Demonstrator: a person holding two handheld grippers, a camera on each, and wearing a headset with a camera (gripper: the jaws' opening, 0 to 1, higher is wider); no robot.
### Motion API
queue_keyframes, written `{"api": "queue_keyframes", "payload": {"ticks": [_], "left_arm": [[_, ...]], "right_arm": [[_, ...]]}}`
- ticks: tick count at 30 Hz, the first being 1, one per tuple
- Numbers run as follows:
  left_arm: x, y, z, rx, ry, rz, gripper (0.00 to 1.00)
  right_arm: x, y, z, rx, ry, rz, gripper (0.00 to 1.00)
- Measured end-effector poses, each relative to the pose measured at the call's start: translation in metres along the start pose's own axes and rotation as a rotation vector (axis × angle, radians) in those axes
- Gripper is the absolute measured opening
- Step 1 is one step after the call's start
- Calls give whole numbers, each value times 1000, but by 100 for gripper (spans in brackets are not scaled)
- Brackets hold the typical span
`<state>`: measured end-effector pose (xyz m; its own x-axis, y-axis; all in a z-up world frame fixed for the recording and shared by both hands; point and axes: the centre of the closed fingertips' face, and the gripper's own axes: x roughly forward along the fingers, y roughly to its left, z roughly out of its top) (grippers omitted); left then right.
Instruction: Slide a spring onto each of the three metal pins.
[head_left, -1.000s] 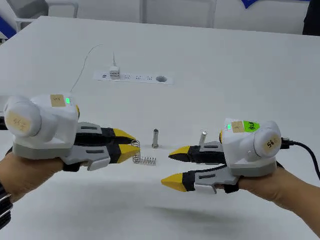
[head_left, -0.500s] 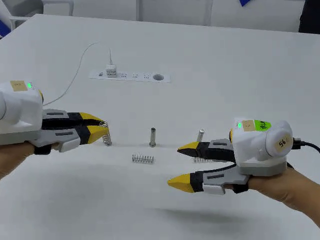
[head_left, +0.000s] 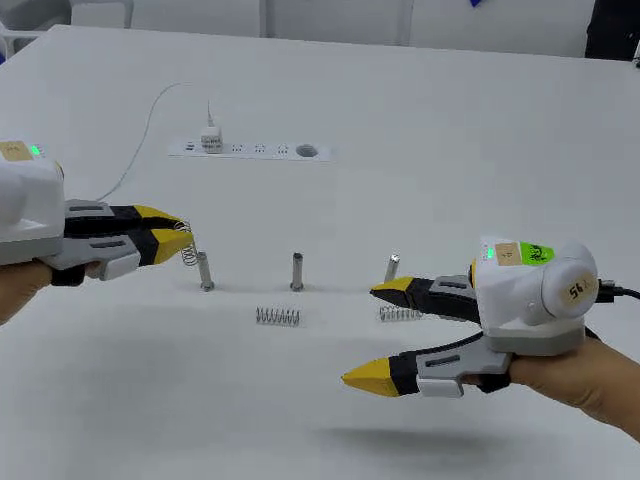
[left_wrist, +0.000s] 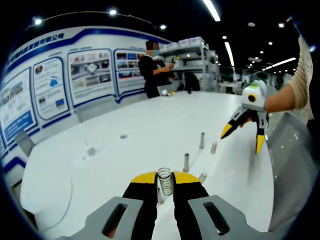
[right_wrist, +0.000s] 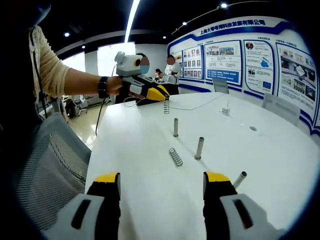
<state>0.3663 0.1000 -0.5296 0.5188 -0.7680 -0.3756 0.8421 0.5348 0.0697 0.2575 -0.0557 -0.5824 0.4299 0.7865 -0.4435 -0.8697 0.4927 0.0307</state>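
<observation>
Head view: three short grey metal pins stand upright in a row mid-worktop, roughly parallel to the near edge: left pin, middle pin, right pin. All three are bare.

The springs are small silver wire coils. The held spring is pinched at its upper end between the yellow tips of the left gripper, with the jaws nearly closed on it. It hangs tip-down, its lower end just beside the top of the left pin, on the side toward the worktop's left edge. I cannot tell contact from this view. In the right gripper view the held spring sits clear of the pin top, above and off to one side, not threaded on. In the left gripper view the held spring stands upright between the jaw tips.

Two more springs lie flat on the near-edge side of the row. The loose spring is in front of the middle pin, slightly toward the left pin. The second loose spring is just in front of the right pin, partly hidden behind the right gripper's upper jaw.

The right gripper has its jaws wide apart and holds nothing. It hovers over the near-right part of the worktop, upper tip near the right pin.

The power strip lies toward the far edge, well apart from the pins.
</observation>
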Motion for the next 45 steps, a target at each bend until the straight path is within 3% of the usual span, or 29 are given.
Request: {"api": "queue_keyframes", "payload": {"ticks": [13,22,45], "left_arm": [[14,12,0,-9,1,13,10],[23,13,-6,-14,18,4,10],[27,17,-16,-22,31,12,10]], "right_arm": [[-17,-13,-10,44,-2,-58,78],[-28,-18,-17,73,6,-86,78],[-33,-21,-16,87,3,-102,76]]}}
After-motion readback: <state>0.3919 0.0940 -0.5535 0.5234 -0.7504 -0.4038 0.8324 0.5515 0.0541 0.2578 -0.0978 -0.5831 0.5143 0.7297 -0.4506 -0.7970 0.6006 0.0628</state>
